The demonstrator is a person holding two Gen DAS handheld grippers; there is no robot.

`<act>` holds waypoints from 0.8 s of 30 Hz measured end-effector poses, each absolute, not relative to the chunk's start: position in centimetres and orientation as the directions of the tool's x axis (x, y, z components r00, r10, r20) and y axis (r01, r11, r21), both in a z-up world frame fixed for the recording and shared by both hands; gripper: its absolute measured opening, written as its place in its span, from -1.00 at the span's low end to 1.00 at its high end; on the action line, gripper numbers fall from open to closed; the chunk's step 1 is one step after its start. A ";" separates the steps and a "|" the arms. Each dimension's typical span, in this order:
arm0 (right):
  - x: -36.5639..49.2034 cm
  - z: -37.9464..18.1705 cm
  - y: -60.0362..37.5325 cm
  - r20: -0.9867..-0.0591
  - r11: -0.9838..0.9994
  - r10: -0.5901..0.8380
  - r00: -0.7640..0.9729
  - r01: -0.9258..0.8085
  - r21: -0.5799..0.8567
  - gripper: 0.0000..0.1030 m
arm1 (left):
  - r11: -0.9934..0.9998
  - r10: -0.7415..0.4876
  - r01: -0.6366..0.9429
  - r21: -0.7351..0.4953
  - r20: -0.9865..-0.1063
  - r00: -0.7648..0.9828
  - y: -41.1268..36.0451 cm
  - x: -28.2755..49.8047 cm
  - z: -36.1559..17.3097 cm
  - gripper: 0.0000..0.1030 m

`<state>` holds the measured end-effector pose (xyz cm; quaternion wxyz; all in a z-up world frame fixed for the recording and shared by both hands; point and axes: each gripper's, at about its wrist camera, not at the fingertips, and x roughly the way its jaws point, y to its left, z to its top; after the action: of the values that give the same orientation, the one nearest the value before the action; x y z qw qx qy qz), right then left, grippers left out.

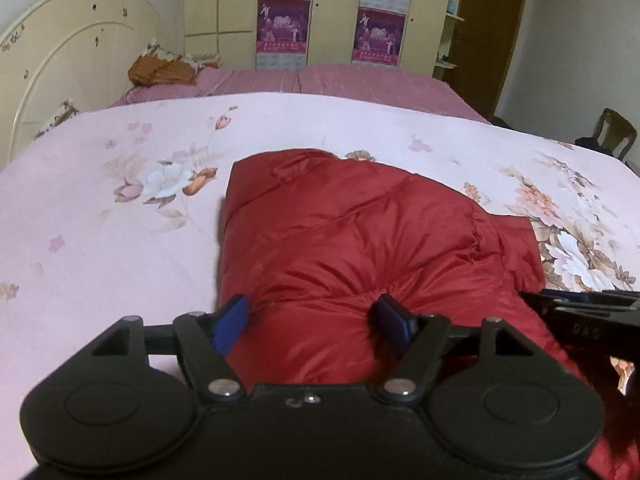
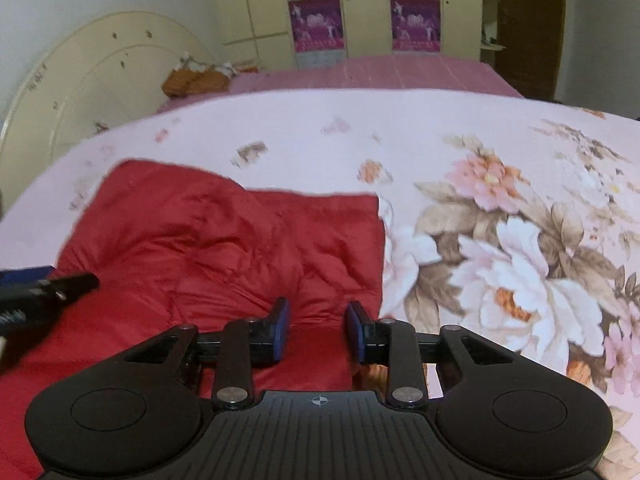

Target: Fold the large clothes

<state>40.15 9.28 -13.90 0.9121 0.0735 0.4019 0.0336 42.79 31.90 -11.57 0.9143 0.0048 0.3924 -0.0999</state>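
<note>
A red padded jacket [image 1: 352, 240] lies folded into a bundle on the pink floral bedspread [image 1: 100, 220]; it also shows in the right wrist view [image 2: 208, 240]. My left gripper [image 1: 316, 320] is open, its blue pads wide apart just over the near edge of the jacket. My right gripper [image 2: 318, 328] is open over the jacket's near right corner, nothing between its pads. The right gripper shows at the right edge of the left wrist view [image 1: 580, 312]; the left gripper shows at the left edge of the right wrist view [image 2: 40, 284].
A cream headboard [image 1: 72, 60] stands at the left. An orange cushion [image 1: 160, 70] lies on a darker pink blanket [image 1: 320, 80] at the far side of the bed. Wardrobes with purple posters [image 1: 284, 28] line the back wall. A wooden chair [image 1: 616, 136] stands at the right.
</note>
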 end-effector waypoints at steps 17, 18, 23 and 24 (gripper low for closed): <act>31.6 -7.1 9.8 -0.635 0.966 0.227 0.738 -0.089 0.242 -0.41 | 0.977 -0.196 0.201 -0.075 -0.695 0.692 32.3 35.2 -8.4 0.37; 30.9 -7.0 10.0 -0.637 0.965 0.235 0.735 -0.098 0.242 -0.41 | 0.977 -0.194 0.198 -0.076 -0.697 0.690 32.3 34.5 -8.4 0.37; 26.9 -8.0 11.0 -0.659 0.964 0.253 0.708 -0.123 0.237 -0.41 | 0.978 -0.206 0.163 -0.129 -0.700 0.684 33.7 29.9 -9.1 0.49; 26.5 -8.4 11.3 -0.668 0.969 0.242 0.703 -0.133 0.211 -0.41 | 0.979 -0.204 0.161 -0.128 -0.701 0.683 33.8 29.2 -9.5 0.49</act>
<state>26.49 11.32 -8.44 0.9200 0.0735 0.3714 0.1017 29.20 33.82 -9.51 0.9170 -0.0280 0.3852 -0.0997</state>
